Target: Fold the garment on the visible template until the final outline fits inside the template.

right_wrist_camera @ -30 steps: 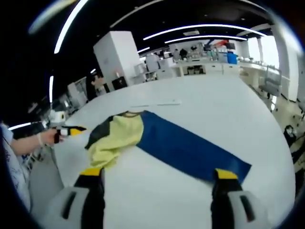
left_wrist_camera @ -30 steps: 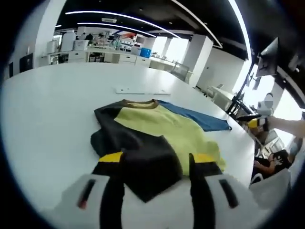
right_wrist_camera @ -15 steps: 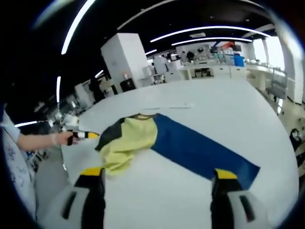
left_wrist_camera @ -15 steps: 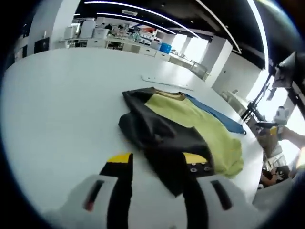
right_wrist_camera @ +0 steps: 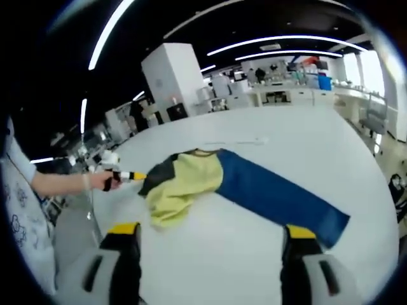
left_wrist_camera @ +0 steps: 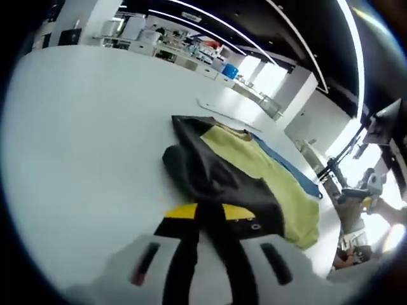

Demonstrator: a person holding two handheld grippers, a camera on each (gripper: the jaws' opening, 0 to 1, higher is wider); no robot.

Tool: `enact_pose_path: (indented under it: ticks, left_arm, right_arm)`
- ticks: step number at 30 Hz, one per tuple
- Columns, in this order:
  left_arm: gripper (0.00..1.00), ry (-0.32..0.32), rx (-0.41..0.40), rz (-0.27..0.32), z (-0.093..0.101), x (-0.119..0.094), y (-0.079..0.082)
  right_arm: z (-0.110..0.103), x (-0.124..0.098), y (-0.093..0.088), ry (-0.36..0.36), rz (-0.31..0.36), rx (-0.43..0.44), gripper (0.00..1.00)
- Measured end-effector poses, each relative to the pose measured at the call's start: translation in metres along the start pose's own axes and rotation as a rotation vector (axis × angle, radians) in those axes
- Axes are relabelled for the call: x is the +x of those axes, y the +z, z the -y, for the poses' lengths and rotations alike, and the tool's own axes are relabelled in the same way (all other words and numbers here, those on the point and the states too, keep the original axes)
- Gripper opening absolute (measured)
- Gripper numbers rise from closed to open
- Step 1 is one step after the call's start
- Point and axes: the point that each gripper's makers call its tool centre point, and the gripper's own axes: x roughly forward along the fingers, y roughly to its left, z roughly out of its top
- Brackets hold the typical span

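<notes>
A yellow-green and black garment (left_wrist_camera: 254, 165) lies bunched on the white table (left_wrist_camera: 82, 140), over one end of a long blue template (left_wrist_camera: 289, 170). My left gripper (left_wrist_camera: 210, 213) is shut on the garment's near black edge, with black cloth pinched between its yellow-tipped fingers. In the right gripper view the garment (right_wrist_camera: 181, 184) covers the left end of the blue template (right_wrist_camera: 280, 197), and the left gripper (right_wrist_camera: 127, 176) reaches it from the left in a person's hand. My right gripper (right_wrist_camera: 211, 230) is open and holds nothing, well short of the template.
A thin white strip (right_wrist_camera: 238, 141) lies on the table beyond the garment. The table's rounded edge (right_wrist_camera: 381, 210) drops off to the right. Desks, shelves and columns stand far behind. A person's sleeve (right_wrist_camera: 19, 210) is at the left.
My left gripper's jaws have closed from wide apart onto the garment's black edge, and its view has swung closer. My right gripper stays open and has barely shifted.
</notes>
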Motion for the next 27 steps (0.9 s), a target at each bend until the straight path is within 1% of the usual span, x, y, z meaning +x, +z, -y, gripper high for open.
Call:
enact_pose_path:
  ticks: [2, 4, 6, 9, 10, 12, 15, 17, 18, 21, 23, 24, 26, 27]
  left_arm:
    - [0.03, 0.002, -0.003, -0.003, 0.002, -0.003, -0.003]
    - [0.02, -0.001, -0.01, -0.006, 0.001, -0.004, -0.003]
    - [0.0, -0.007, -0.012, -0.004, 0.004, -0.005, -0.003]
    - [0.0, -0.008, -0.011, 0.006, -0.001, -0.008, 0.002]
    - [0.0, -0.01, -0.013, 0.006, -0.006, -0.008, 0.005]
    - [0.0, -0.017, -0.023, 0.017, -0.006, -0.012, 0.01]
    - [0.0, -0.018, -0.031, 0.049, -0.008, -0.025, 0.02]
    - [0.0, -0.017, -0.026, 0.05, -0.013, -0.031, 0.025]
    - [0.0, -0.014, -0.016, 0.051, -0.012, -0.038, 0.027]
    - [0.0, 0.0, 0.0, 0.061, -0.029, -0.053, 0.037]
    - [0.0, 0.002, 0.0, 0.063, -0.044, -0.062, 0.045]
    - [0.0, 0.017, 0.002, 0.059, -0.055, -0.067, 0.049]
    - [0.0, 0.032, -0.005, 0.06, -0.068, -0.077, 0.056]
    - [0.0, 0.035, -0.006, 0.063, -0.07, -0.078, 0.057]
  right_arm:
    - [-0.004, -0.001, 0.001, -0.001, 0.009, 0.008, 0.92]
    - [-0.008, -0.002, 0.002, -0.003, 0.016, 0.009, 0.92]
    - [-0.011, -0.001, 0.003, -0.003, 0.02, 0.013, 0.91]
    - [-0.016, -0.001, 0.005, -0.009, 0.028, 0.014, 0.91]
    - [-0.018, -0.001, 0.006, -0.011, 0.033, 0.014, 0.91]
    - [-0.024, -0.001, 0.009, -0.006, 0.043, 0.021, 0.91]
    - [-0.032, -0.003, 0.018, -0.011, 0.072, 0.03, 0.91]
    - [-0.038, -0.003, 0.025, -0.019, 0.091, 0.028, 0.91]
    - [-0.042, -0.003, 0.027, -0.02, 0.098, 0.028, 0.91]
    - [-0.052, -0.001, 0.031, -0.032, 0.105, 0.024, 0.9]
    - [-0.056, 0.0, 0.031, -0.049, 0.106, 0.017, 0.9]
    - [-0.06, 0.001, 0.032, -0.06, 0.112, 0.023, 0.9]
    - [-0.067, 0.002, 0.034, -0.068, 0.125, 0.051, 0.9]
    - [-0.073, 0.003, 0.034, -0.067, 0.126, 0.058, 0.9]
